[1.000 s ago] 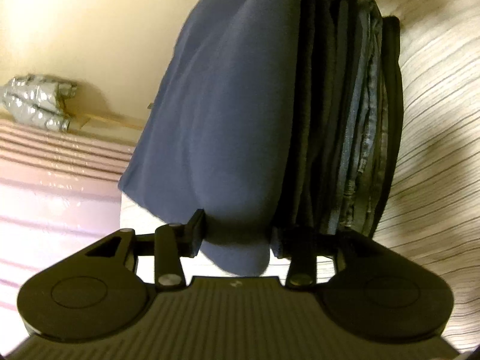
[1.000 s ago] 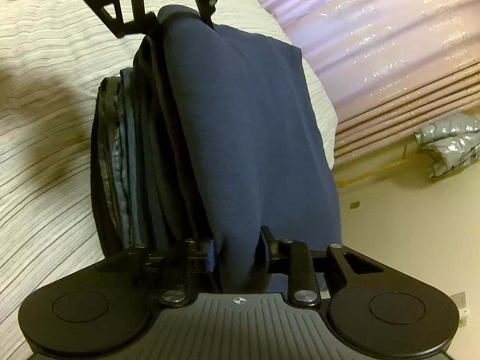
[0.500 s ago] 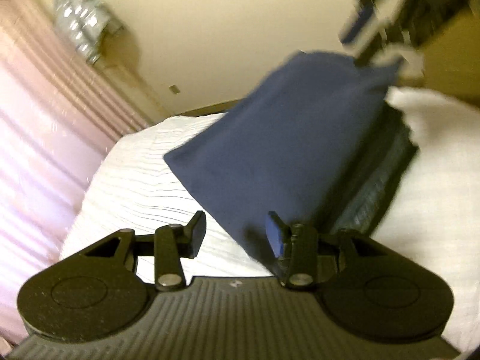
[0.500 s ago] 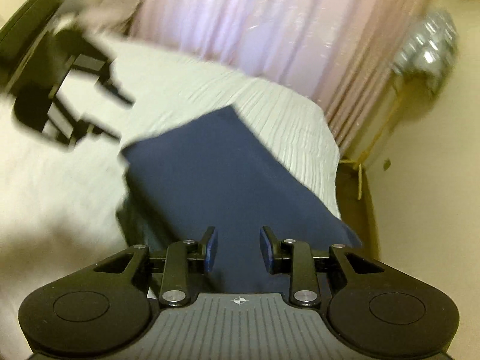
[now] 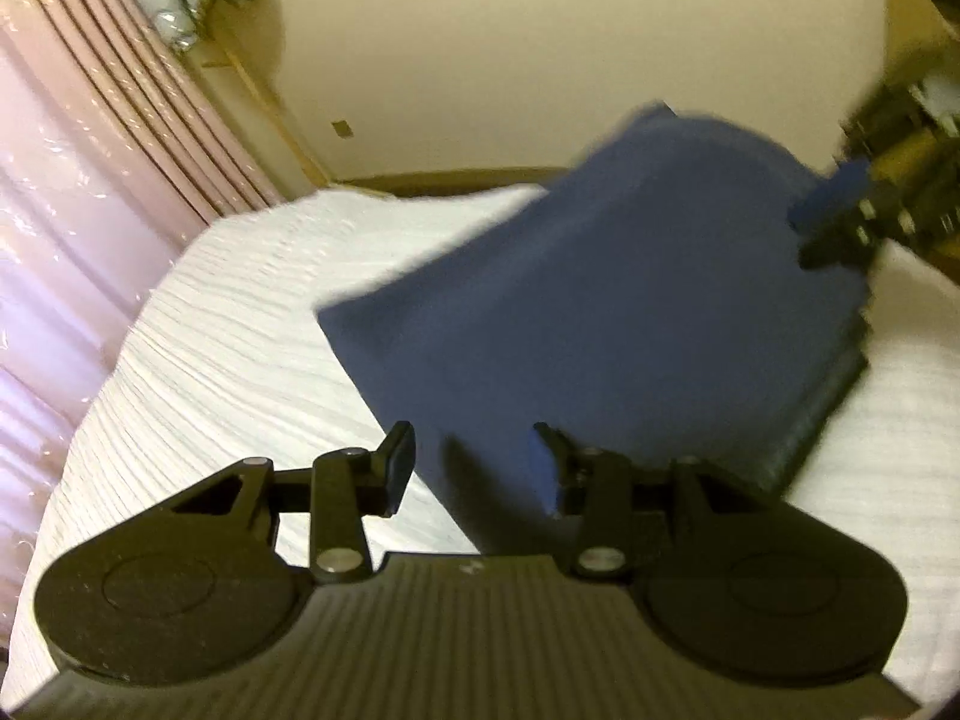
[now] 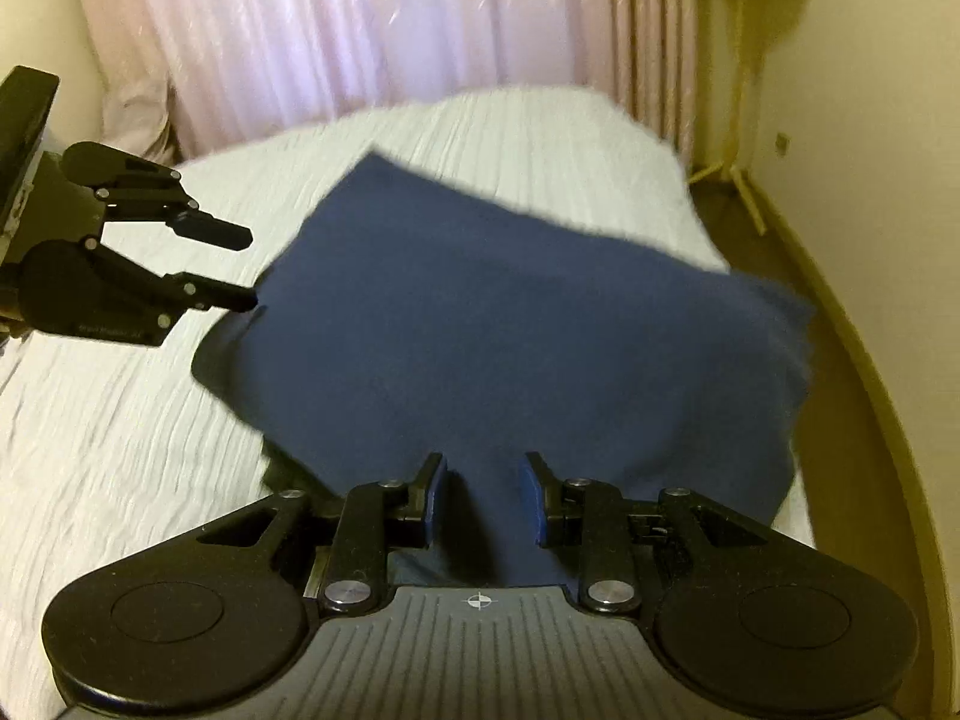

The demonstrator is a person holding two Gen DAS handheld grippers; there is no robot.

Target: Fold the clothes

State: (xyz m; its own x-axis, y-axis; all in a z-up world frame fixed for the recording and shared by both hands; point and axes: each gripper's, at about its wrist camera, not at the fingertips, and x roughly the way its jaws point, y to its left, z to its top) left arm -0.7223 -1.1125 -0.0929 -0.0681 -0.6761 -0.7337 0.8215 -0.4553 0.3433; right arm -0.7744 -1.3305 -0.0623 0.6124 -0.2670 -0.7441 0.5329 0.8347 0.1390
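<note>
Both tongs gape empty, left tongs point(image 5: 474, 462) and right tongs point(image 6: 480, 498), beside the folded navy garment point(image 6: 510, 330) on the bed point(image 6: 120, 450).

Warm dim indoor light, pale glow through the curtain point(image 6: 372, 30), motion blur on the folded navy garment point(image 5: 630, 300), fisheye bending and dark corners.

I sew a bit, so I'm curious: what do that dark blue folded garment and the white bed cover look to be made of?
The navy garment looks like soft matte knit, perhaps cotton or fleece: no sheen, limp edges. The white bed cover seems a crinkled woven fabric with fine ridges.
</note>
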